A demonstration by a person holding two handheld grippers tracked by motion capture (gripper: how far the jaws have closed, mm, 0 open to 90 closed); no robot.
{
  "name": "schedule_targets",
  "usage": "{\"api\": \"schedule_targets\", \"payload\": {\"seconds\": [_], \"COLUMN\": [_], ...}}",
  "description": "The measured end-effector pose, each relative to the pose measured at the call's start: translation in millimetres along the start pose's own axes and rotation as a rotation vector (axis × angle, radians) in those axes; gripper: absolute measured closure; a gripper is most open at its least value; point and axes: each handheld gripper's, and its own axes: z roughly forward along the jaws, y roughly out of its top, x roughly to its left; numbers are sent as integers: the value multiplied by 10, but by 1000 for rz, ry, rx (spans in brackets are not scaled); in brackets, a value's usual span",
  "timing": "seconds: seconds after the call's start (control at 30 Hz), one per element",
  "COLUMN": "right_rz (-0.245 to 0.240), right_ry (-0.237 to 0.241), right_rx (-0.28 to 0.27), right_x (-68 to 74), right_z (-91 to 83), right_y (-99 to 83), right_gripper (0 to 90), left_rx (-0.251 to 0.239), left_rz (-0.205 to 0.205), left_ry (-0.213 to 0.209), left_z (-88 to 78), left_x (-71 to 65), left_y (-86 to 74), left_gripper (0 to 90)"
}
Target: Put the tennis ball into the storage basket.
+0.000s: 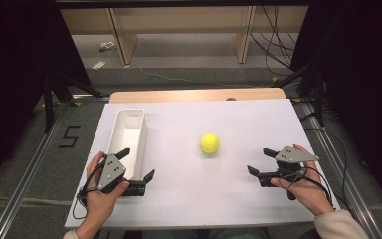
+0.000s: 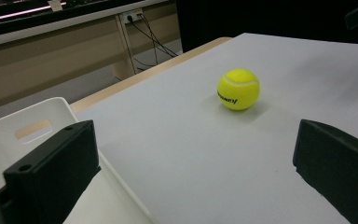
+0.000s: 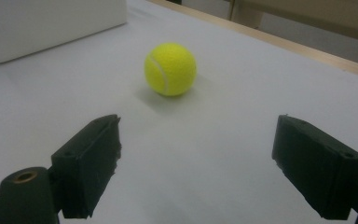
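White sheet (image 1: 189,189) spread flat over a wooden desk (image 1: 199,94), with a strip of bare wood showing at the far edge. Yellow tennis ball (image 1: 209,143) sitting alone on the sheet, near the middle, touching nothing. Long white bin (image 1: 127,137) lying on the left side of the sheet, well apart from the ball. Left gripper (image 1: 137,167) held low at the near end of the bin, fingers (image 2: 56,172) wide apart with nothing between, one finger over the bin's rim. Right gripper (image 1: 261,162) held low on the right side, fingers (image 3: 91,161) wide apart too, pointing toward the ball but not close enough to touch. Grey floor all around, with a black number 5 (image 1: 68,137) marked on it at the left. Pale wooden shelf legs (image 1: 122,42) and dark cables (image 1: 273,40) at the back. Black curtains at both sides of the room.
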Motion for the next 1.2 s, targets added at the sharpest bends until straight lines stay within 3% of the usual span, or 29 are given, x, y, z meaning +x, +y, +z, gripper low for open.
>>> {"api": "schedule_targets", "payload": {"seconds": [0.47,0.6,0.7,0.73,1.2], "right_rz": [-2,-8,-7,-10,-21], "right_ry": [10,8,9,8,22], "right_rx": [-5,-2,-1,-1,-2], "right_x": [51,60,78,83,134], "right_z": [90,146,197,216,443], "right_y": [42,61,87,96,218], "right_gripper": [164,164,163,163,161], "left_rx": [3,-9,-10,1,-1], "left_rz": [4,32,31,6,2], "left_ry": [-4,-6,-6,-4,-4], "left_z": [0,6,5,-5,-7], "left_x": [-10,12,14,-4,-8], "left_y": [0,7,8,1,3], "left_gripper": [0,0,0,0,0]}}
